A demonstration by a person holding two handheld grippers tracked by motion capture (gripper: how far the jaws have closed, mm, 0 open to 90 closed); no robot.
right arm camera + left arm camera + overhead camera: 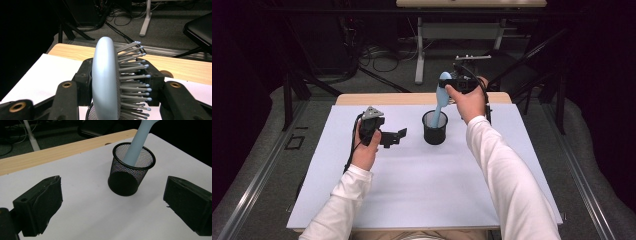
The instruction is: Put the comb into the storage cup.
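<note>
A light blue hairbrush stands tilted with its handle down inside a black mesh cup near the middle of the white mat. My right gripper is shut on the brush's head, its jaws pressing the smooth back on one side and the bristles on the other. My left gripper rests low on the mat left of the cup, open and empty. In the left gripper view the cup with the brush handle sits ahead between the jaws, apart from them.
The mat covers a wooden table whose bare strip runs along the far side. Beyond it are the floor, cables and a table leg. A black chair seat is off the far right.
</note>
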